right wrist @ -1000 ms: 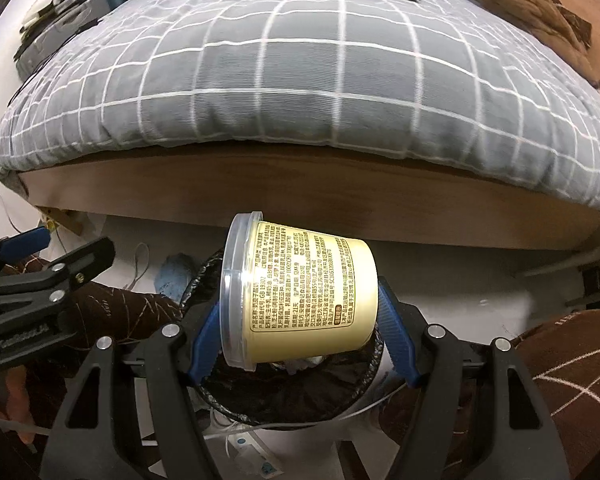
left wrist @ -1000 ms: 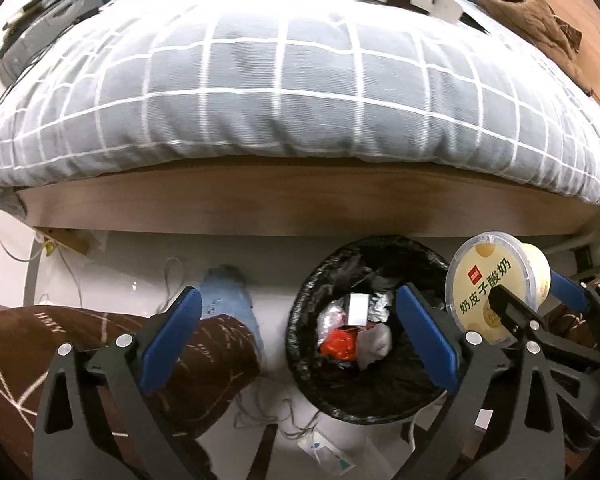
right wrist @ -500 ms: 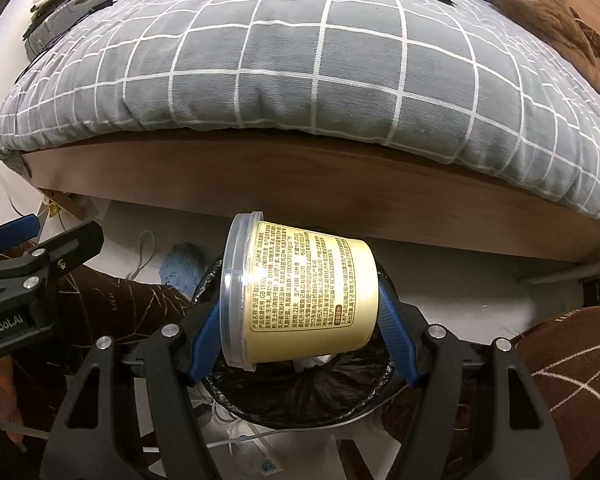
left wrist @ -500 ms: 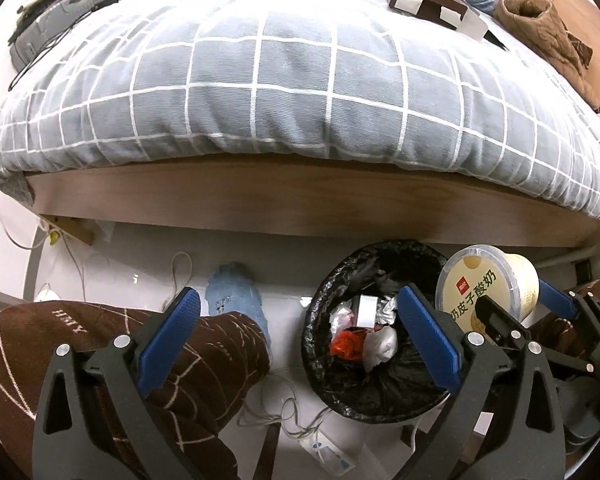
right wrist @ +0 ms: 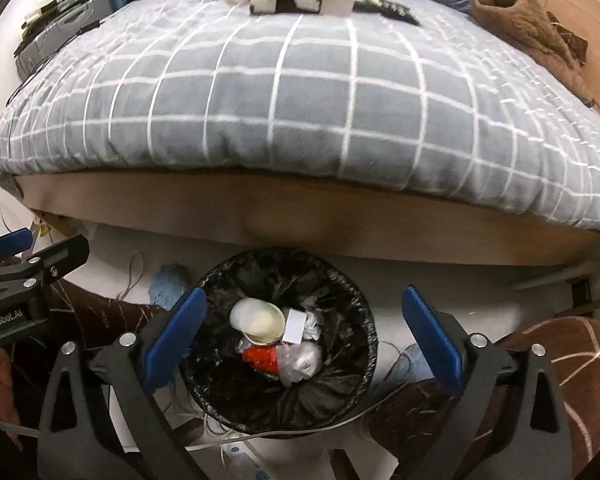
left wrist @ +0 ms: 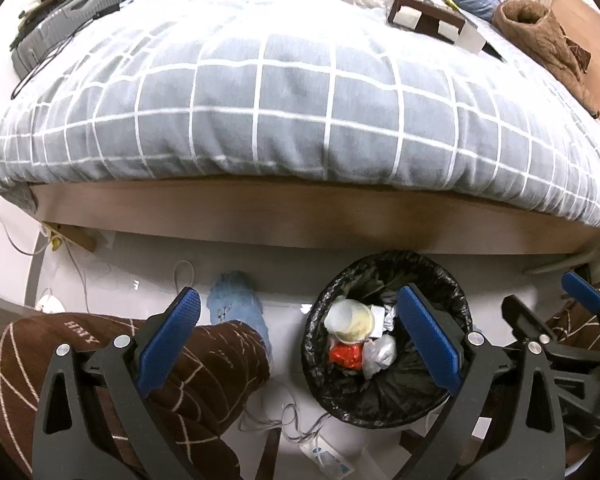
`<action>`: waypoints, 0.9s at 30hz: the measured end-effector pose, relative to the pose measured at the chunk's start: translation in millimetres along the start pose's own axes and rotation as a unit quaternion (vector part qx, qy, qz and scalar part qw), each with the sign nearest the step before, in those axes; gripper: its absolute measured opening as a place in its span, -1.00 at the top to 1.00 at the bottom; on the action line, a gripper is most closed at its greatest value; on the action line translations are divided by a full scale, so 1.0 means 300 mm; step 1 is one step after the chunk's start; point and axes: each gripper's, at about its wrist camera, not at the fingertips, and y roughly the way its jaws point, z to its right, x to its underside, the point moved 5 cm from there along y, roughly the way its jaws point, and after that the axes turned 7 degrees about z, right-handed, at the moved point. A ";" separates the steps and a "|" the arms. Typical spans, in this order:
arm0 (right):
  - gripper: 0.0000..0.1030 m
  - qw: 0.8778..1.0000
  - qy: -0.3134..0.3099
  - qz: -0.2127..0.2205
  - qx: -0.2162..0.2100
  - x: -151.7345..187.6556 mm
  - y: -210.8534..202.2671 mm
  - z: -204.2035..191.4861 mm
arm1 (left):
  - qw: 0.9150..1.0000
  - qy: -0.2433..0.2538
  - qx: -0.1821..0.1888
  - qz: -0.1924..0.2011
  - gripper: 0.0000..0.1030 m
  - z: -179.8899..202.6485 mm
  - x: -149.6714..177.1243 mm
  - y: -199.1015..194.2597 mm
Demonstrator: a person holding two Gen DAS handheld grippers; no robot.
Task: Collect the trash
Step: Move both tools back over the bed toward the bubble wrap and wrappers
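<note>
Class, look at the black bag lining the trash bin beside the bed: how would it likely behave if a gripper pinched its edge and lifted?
The black bag looks thin and crinkled, so it would probably be floppy. It holds only a yogurt cup and small wrappers, so it is likely light. Its glossy film may be slippery.

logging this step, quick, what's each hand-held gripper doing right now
Left hand-held gripper: open, holding nothing.
Right hand-held gripper: open, holding nothing, above the trash bin; the yellow cup lies in it.
</note>
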 end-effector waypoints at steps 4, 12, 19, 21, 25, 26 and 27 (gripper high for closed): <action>-0.85 1.000 -0.005 0.016 0.006 -0.042 -0.032 0.024 | 1.000 0.006 0.004 0.009 -0.89 0.028 -0.027 -0.026; -0.85 0.999 0.015 0.039 0.017 -0.108 -0.086 0.091 | 1.000 0.013 0.007 0.023 -0.89 0.061 -0.090 -0.066; -0.85 0.998 0.025 0.062 0.015 -0.199 -0.128 0.120 | 0.999 0.013 0.011 0.034 -0.89 0.069 -0.155 -0.095; -0.85 0.997 0.023 0.069 0.014 -0.221 -0.138 0.123 | 0.999 0.014 0.010 0.037 -0.89 0.071 -0.175 -0.100; -0.85 0.996 0.020 0.086 0.017 -0.284 -0.163 0.135 | 0.999 0.016 0.007 0.046 -0.89 0.072 -0.232 -0.107; -0.85 0.996 0.021 0.089 0.016 -0.298 -0.168 0.138 | 0.999 0.017 0.006 0.047 -0.89 0.071 -0.244 -0.106; -0.85 0.995 0.021 0.092 0.016 -0.313 -0.170 0.140 | 0.999 0.017 0.006 0.050 -0.89 0.071 -0.261 -0.107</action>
